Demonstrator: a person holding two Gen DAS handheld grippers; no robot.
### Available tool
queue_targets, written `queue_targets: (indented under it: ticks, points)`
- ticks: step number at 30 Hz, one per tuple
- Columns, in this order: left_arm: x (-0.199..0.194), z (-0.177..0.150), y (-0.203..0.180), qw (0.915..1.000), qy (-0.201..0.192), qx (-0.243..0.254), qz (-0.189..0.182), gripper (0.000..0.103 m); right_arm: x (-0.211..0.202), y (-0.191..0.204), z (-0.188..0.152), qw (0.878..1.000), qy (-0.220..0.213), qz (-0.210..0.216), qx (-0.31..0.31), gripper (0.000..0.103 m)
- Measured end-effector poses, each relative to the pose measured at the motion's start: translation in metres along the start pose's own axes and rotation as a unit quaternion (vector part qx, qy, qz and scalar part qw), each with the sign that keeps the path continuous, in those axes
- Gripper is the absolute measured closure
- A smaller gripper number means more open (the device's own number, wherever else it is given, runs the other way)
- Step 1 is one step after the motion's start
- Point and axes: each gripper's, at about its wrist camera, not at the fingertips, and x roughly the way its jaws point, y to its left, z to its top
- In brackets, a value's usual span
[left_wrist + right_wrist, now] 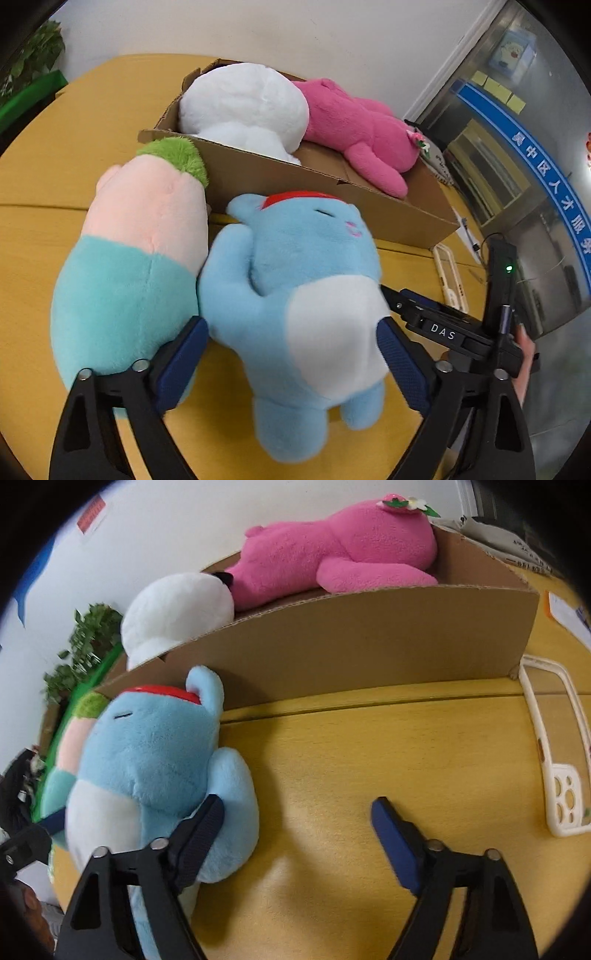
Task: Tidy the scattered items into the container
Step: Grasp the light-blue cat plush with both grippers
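From the left wrist, the left gripper point(291, 365) stands wide, its two blue pads either side of the blue plush toy point(295, 288). The right-hand pad sits against the toy's white belly and the left-hand pad is at its flank, but the plush shows no dent, so I judge the jaws are not yet pressing and the toy is not gripped. The toy lies on its back on the yellow table point(44, 184), its head pointing away from the gripper and nearly touching the near wall of the cardboard box point(332, 192). Just left of the left pad lies the pink-and-teal plush point(125, 266), touching the blue one. Ahead, in the box, rest a white plush point(243, 107) and a pink plush point(354, 125).

From the right wrist, the right gripper point(295, 834) is open with only bare table between its pads. Its left pad touches the blue toy's arm, while its right pad stands well clear of everything.

The risk: the left pad could catch the neighbouring plush as the jaws close, dragging both. The soft, rounded body could squeeze out of a shallow pinch. The right gripper could nudge the toy sideways.

The blue toy is fuzzy, sky blue, with a red cap band, shut eyes and stubby limbs.
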Motion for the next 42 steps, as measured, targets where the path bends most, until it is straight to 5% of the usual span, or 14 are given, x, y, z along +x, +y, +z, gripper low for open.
queue_targets:
  ticks: [3,5,8,10,16,18,20,21,24,26,35,38,42]
  points:
    - [0.001,0.002,-0.005,0.9999,0.001,0.008,-0.006,0.02,0.004,0.011,0.0,1.0,0.005,0.004,-0.023,0.061]
    - [0.0,0.001,-0.005,0.9999,0.0,0.01,-0.01,0.021,0.003,0.019,-0.003,0.999,0.009,0.02,-0.042,0.091]
    - [-0.005,-0.002,-0.002,0.9997,0.0,0.004,-0.025,0.021,-0.003,0.026,-0.01,0.997,0.004,-0.007,-0.078,0.102]
    - [-0.009,-0.003,0.0,0.9995,-0.001,-0.001,-0.031,0.021,-0.003,0.018,-0.015,0.994,0.008,-0.055,-0.094,0.102]
    - [-0.017,-0.001,-0.009,0.999,-0.016,0.004,-0.041,0.021,-0.022,-0.029,-0.02,0.998,0.011,-0.007,-0.054,0.099]
    - [-0.014,0.004,-0.009,0.9989,-0.015,-0.003,-0.044,0.021,-0.025,-0.036,-0.016,0.999,0.014,0.037,-0.031,0.082]
    - [-0.009,0.009,-0.007,0.9986,-0.007,-0.014,-0.051,0.026,-0.023,-0.035,-0.011,0.997,0.014,0.075,-0.016,0.03]
    - [-0.004,0.012,-0.006,0.9979,0.0,-0.022,-0.062,0.035,-0.019,-0.033,-0.008,0.996,0.014,0.092,-0.008,0.027]
    - [0.01,0.019,0.004,0.9937,0.012,-0.066,-0.09,0.052,-0.003,-0.019,0.007,0.995,0.032,0.098,0.008,0.03]
    - [0.014,0.021,0.012,0.9907,0.015,-0.085,-0.105,0.069,0.01,-0.01,0.016,0.997,0.038,0.067,-0.001,0.044]
    - [0.021,0.024,0.04,0.9834,0.037,-0.118,-0.133,0.069,0.024,0.042,0.013,0.992,0.046,-0.026,-0.111,0.048]
    - [0.017,0.023,0.038,0.9852,0.036,-0.111,-0.125,0.068,0.022,0.047,0.008,0.988,0.046,-0.025,-0.144,0.072]
    - [0.013,0.02,0.035,0.9829,0.03,-0.111,-0.144,0.068,0.015,0.048,-0.005,0.982,0.052,-0.038,-0.179,0.08]
